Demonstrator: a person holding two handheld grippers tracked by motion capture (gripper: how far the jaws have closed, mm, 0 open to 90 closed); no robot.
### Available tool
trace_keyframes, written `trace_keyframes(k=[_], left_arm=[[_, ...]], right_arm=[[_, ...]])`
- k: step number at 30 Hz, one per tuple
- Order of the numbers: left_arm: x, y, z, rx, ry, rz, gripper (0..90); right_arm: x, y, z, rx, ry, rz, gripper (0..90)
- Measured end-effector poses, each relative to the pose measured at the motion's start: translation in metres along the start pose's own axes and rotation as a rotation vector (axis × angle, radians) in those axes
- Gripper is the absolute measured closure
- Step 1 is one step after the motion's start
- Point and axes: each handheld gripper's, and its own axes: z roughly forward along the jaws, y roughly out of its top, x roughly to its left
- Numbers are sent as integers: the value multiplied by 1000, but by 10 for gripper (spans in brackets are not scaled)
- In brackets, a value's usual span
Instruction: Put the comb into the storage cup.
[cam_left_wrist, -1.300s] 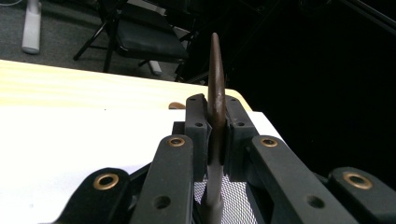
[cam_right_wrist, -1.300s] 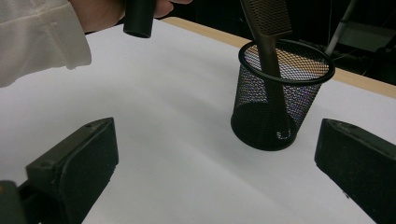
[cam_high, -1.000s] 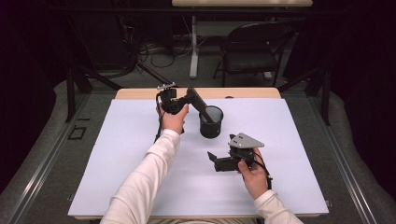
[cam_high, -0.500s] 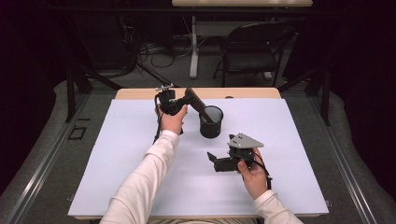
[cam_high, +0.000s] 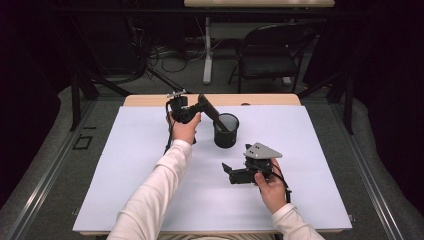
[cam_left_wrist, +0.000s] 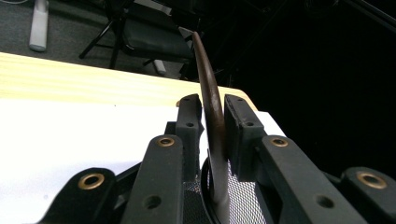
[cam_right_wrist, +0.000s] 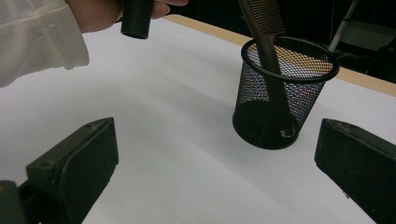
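Note:
A black mesh cup (cam_high: 226, 132) stands upright on the white table (cam_high: 125, 165), right of centre. A dark brown comb (cam_high: 216, 117) leans out of it to the left, its lower end inside the cup. My left gripper (cam_high: 205, 106) is shut on the comb's upper part, above and left of the cup. In the left gripper view the comb (cam_left_wrist: 210, 102) is pinched between both pads, above the mesh cup (cam_left_wrist: 240, 191). My right gripper (cam_high: 227, 174) rests open in front of the cup, jaws pointing left. Its own view looks between its empty jaws (cam_right_wrist: 219, 154) at the cup (cam_right_wrist: 280, 107) and comb (cam_right_wrist: 266, 37).
A bare wooden strip (cam_high: 270, 100) runs along the table's far edge. Behind it stand a black folding chair (cam_high: 265, 55) and a desk leg with cables on the floor. A white sleeve (cam_right_wrist: 37, 37) reaches across the left half of the table.

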Motion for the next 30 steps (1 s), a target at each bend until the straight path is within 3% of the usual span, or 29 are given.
trace_keyframes(k=[10, 30], left_arm=[[0, 0, -1, -11, 1, 0, 695], [1, 3, -4, -25, -16, -8, 485]], right_arm=[[0, 0, 0, 1, 1, -1, 0], [0, -1, 1, 5, 0, -6, 0]])
